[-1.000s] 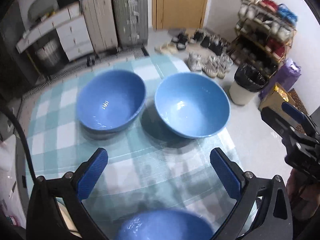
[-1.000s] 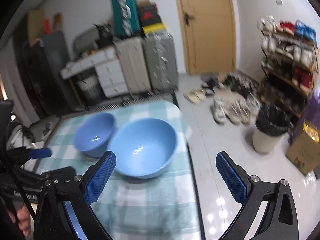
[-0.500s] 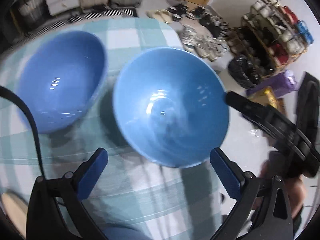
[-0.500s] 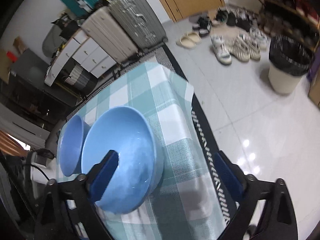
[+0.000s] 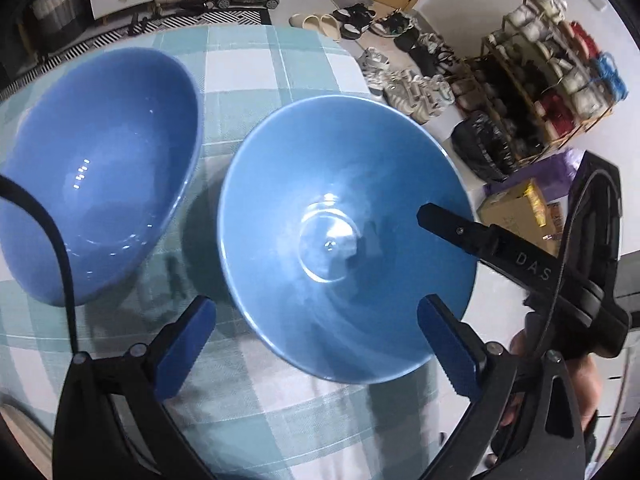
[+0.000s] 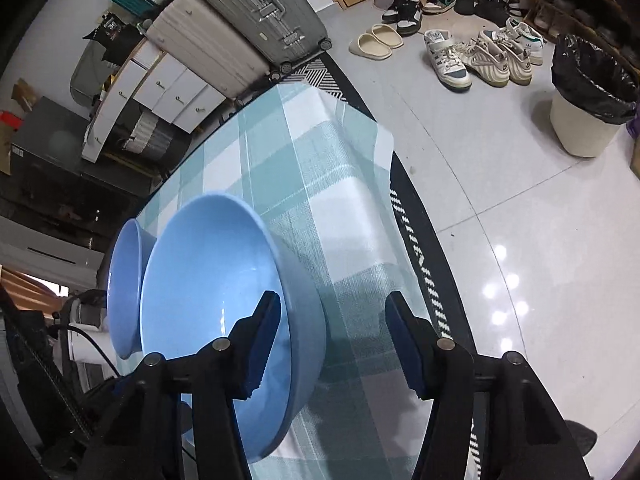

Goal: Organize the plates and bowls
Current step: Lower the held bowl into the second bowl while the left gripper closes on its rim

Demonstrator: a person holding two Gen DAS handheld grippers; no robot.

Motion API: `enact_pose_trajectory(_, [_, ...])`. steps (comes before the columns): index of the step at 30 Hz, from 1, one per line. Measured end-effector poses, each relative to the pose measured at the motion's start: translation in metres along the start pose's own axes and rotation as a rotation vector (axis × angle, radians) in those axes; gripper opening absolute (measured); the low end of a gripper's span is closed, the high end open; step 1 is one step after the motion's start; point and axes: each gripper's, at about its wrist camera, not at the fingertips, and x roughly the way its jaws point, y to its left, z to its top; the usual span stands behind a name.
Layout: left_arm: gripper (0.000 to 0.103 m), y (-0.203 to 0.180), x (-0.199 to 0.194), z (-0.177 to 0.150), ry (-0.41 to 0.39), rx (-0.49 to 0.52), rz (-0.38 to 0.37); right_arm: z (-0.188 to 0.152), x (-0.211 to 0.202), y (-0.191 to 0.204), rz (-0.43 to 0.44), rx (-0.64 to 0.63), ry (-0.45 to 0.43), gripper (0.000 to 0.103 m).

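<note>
Two blue bowls stand side by side on the checked tablecloth point(image 5: 248, 68). The darker bowl point(image 5: 96, 168) is on the left and the lighter bowl point(image 5: 344, 240) on the right. My left gripper point(image 5: 316, 340) hangs open over the near side of the lighter bowl, holding nothing. My right gripper point(image 6: 334, 336) straddles the rim of that lighter bowl point(image 6: 208, 300), one finger inside and one outside. Its jaws are closing, with a gap still showing at the outer pad. Its inner finger point(image 5: 460, 228) shows in the left wrist view. The darker bowl point(image 6: 124, 288) sits behind.
The table's right edge point(image 6: 384, 184) drops to a glossy floor with a striped rug point(image 6: 424, 264). A lined bin point(image 6: 588, 100), shoes point(image 6: 472, 56) and a shoe rack point(image 5: 560, 80) lie beyond. Suitcases point(image 6: 248, 20) and white drawers point(image 6: 160, 84) stand at the far end.
Both grippers have come down and in toward the lighter bowl. The right gripper's jaws have narrowed and now straddle its rim. A third bowl has left the left wrist view.
</note>
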Motion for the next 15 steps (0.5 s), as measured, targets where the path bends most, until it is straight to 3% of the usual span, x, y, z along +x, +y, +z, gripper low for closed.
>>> enact_pose_trajectory(3, [0.081, 0.004, 0.003, 0.001, 0.011, -0.006, -0.038, -0.001, 0.006, 0.000, -0.001, 0.016, 0.024, 0.040])
enact_pose_trajectory(8, [0.078, 0.010, 0.005, 0.000, 0.010, -0.020, -0.060, -0.001, 0.004, 0.005, -0.011, -0.008, 0.007, 0.037])
enact_pose_trajectory(11, [0.054, 0.015, 0.003, 0.000, -0.008, -0.021, -0.050, -0.001, 0.009, 0.009, -0.037, -0.024, 0.025, 0.028])
enact_pose_trajectory(13, [0.023, 0.016, 0.004, 0.003, -0.009, -0.011, -0.043, -0.002, 0.010, 0.010, -0.042, -0.028, 0.028, 0.026])
enact_pose_trajectory(15, [0.020, 0.022, 0.004, 0.003, -0.006, -0.029, -0.074, -0.002, 0.011, 0.012, -0.061, -0.042, 0.021, 0.019])
